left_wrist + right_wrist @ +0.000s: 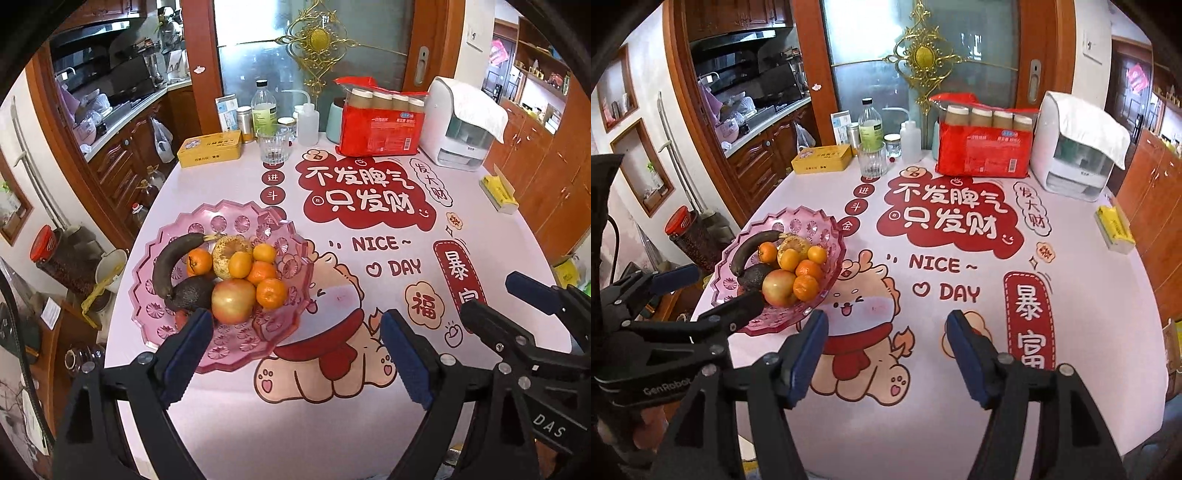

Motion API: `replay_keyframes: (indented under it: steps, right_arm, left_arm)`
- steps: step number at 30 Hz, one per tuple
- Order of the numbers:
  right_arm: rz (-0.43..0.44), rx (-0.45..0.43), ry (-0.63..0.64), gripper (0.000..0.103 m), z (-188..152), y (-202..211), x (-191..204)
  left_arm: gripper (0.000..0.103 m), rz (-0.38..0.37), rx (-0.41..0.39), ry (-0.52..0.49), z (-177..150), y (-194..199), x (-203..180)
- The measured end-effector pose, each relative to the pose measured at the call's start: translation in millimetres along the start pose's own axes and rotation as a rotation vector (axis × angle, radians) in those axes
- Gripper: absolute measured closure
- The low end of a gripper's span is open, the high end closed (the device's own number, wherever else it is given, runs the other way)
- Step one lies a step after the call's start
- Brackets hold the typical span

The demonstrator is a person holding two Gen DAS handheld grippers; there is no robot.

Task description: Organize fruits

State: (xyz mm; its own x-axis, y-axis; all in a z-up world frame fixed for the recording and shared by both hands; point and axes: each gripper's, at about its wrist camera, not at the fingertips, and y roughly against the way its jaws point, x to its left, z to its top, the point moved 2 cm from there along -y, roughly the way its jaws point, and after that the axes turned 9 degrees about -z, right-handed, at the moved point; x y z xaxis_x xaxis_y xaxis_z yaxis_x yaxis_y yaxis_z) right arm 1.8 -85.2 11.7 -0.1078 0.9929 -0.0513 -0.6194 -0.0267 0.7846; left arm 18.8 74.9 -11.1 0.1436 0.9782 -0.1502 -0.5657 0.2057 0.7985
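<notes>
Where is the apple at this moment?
The apple lies at the near edge of the pink bowl, left in both views, beside the avocado and a mandarin.

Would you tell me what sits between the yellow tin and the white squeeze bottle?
In both views: a steel can, a green-labelled bottle, a ribbed glass and a small jar.
</notes>
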Motion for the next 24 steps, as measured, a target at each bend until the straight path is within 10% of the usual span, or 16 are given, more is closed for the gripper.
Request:
replay_keyframes:
  steps: [24]
  right_arm:
    - [0.017,-0.001,-0.001,0.036,-10.5,6.0,-19.8]
  left_arm:
    - [0.012,0.027,0.023,0.010,-12.2,-1.1,-26.9]
